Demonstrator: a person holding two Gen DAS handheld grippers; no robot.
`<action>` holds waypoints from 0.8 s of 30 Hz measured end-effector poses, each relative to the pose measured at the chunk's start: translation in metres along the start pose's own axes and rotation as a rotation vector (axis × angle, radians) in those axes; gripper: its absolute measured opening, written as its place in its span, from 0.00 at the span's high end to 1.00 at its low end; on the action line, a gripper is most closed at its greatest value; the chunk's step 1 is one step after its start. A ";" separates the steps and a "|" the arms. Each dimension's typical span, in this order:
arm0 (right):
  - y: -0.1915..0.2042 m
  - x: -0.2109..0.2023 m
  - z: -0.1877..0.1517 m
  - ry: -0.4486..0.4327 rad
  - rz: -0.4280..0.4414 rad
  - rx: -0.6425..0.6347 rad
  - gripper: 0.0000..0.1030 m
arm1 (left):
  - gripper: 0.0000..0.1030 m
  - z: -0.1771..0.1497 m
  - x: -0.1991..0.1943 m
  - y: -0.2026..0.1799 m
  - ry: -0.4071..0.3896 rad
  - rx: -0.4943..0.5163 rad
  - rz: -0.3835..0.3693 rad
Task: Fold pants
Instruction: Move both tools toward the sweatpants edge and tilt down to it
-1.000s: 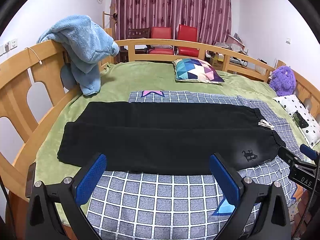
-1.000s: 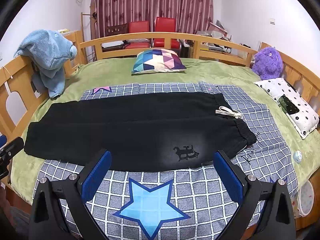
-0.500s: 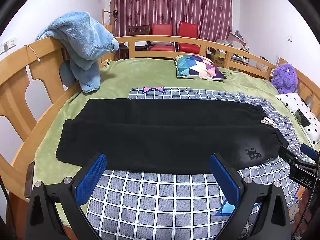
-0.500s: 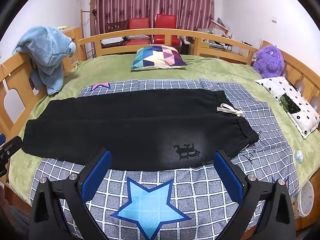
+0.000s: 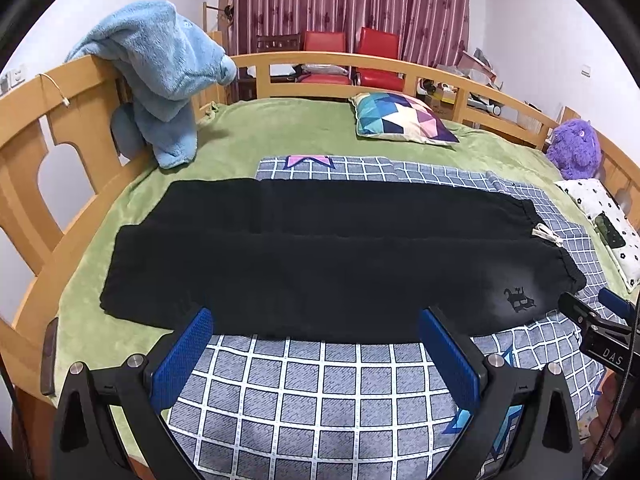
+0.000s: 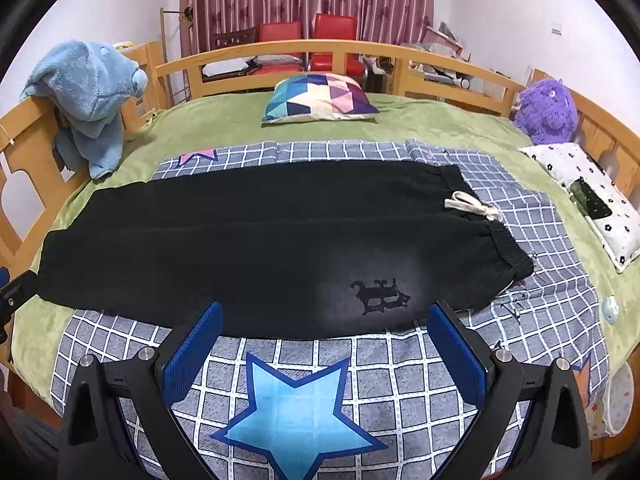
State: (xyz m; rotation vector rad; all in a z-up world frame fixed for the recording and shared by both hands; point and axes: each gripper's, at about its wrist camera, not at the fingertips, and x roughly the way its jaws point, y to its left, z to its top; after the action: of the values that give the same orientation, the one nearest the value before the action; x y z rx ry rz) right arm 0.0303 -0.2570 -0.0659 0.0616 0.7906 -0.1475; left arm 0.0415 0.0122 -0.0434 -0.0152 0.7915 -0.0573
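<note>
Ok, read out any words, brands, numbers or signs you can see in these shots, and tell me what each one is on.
"DAS": white letters on the right gripper body, cut off at the picture's edge in the left wrist view.
Black print on the pants near the waistband: a figure or logo, not readable as letters.
Dark scribble on the checked blanket beside the waistband: too small to read.
Nothing else legible.

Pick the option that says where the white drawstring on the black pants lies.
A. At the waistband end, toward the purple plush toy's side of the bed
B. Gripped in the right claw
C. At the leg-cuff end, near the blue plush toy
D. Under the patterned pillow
A: the white drawstring sits at the waistband of the black pants, on the side of the bed where the purple plush toy is.
</note>
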 end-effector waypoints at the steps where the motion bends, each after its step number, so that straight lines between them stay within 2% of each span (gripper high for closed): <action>1: -0.001 0.004 0.000 -0.001 0.007 0.001 0.03 | 0.00 0.000 0.004 0.002 0.008 -0.003 0.000; 10: -0.009 0.040 -0.004 0.046 0.013 -0.008 0.03 | 0.00 0.000 0.039 0.016 0.072 -0.046 0.020; 24: -0.028 0.094 -0.011 0.119 -0.007 0.036 0.03 | 0.00 -0.007 0.085 0.023 0.143 -0.012 0.046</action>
State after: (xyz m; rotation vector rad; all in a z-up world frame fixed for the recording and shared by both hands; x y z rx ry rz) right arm 0.0834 -0.2938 -0.1409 0.1024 0.9072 -0.1659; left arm 0.0972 0.0307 -0.1096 -0.0045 0.9348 -0.0101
